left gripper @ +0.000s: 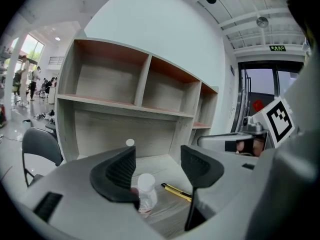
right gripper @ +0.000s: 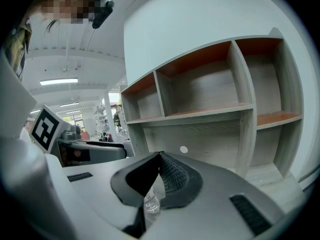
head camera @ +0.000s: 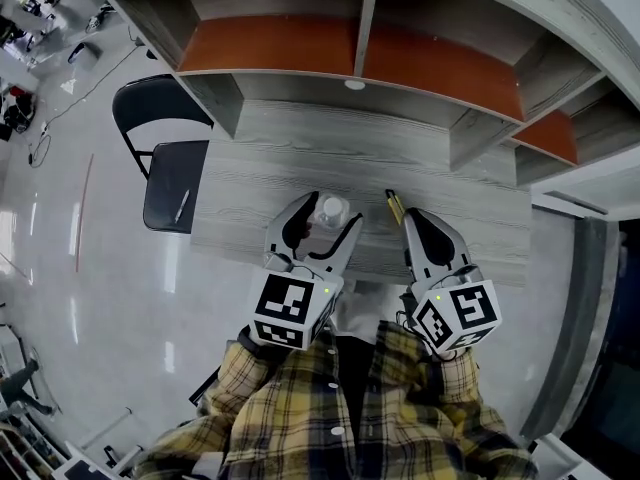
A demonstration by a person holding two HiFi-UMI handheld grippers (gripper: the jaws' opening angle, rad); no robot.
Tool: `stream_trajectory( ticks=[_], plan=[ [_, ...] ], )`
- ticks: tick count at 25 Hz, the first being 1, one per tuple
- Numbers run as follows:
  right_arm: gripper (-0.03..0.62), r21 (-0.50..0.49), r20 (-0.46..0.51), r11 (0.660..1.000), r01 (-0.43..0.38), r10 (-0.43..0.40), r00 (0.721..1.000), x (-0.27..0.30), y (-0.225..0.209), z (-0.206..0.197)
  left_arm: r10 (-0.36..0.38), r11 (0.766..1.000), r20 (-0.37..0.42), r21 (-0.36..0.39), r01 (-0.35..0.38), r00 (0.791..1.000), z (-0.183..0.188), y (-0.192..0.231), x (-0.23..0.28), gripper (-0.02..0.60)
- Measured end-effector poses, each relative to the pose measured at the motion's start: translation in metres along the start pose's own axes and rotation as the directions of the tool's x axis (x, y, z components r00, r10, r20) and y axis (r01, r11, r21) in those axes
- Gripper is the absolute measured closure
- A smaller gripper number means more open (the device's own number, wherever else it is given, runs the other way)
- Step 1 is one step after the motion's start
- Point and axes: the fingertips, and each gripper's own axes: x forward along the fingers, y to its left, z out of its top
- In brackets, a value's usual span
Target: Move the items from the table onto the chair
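Grasp step: left gripper [left gripper: 157,168] is released, jaws straddling the clear plastic bottle [head camera: 330,211] standing on the grey wooden table [head camera: 300,148]. Right gripper [head camera: 421,224] is clenched, empty. Next move: pinch the bottle and carry it to the black chair [head camera: 172,186].

One bottle [head camera: 328,213]; one knife [head camera: 394,204]; one chair [head camera: 160,180]

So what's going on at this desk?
A person holds a gripper in each hand over the grey table. The left gripper is open, with a clear bottle standing between its jaws, not gripped. The right gripper is shut and empty, beside a yellow utility knife lying on the table. The black chair stands at the table's left end, with one slim item already on its seat.
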Motion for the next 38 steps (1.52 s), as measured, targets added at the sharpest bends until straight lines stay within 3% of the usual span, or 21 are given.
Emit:
stream_trajectory(
  ticks=[8, 19, 24, 32, 38],
  plan=[
    [0.576, 0.032, -0.028, 0.999, 0.011, -0.010, 1.000, -0.002, -0.016, -0.022, 0.094, 0.995, -0.039, 0.044, -0.092, 0.995, -0.049, 0.016, 0.017, 0.282],
    [0.576, 0.058, -0.112, 0.998, -0.034, 0.040, 0.993, 0.006, -0.009, -0.059, 0.130, 0.991, -0.116, -0.009, -0.132, 0.985, -0.128, 0.030, 0.044, 0.255],
    [0.576, 0.066, -0.145, 0.997, -0.041, 0.051, 0.988, 0.007, -0.006, -0.073, 0.179, 0.984, -0.147, 0.003, -0.180, 0.973, -0.157, 0.038, 0.057, 0.252],
    [0.576, 0.074, -0.153, 0.997, -0.031, 0.042, 0.987, 0.000, -0.016, -0.080, 0.247, 0.969, -0.157, 0.023, -0.247, 0.956, -0.170, 0.045, 0.070, 0.266],
    [0.576, 0.067, -0.151, 0.997, -0.033, 0.042, 0.988, -0.006, -0.019, -0.079, 0.237, 0.971, -0.210, 0.021, -0.239, 0.949, -0.172, 0.047, 0.068, 0.289]
  ],
)
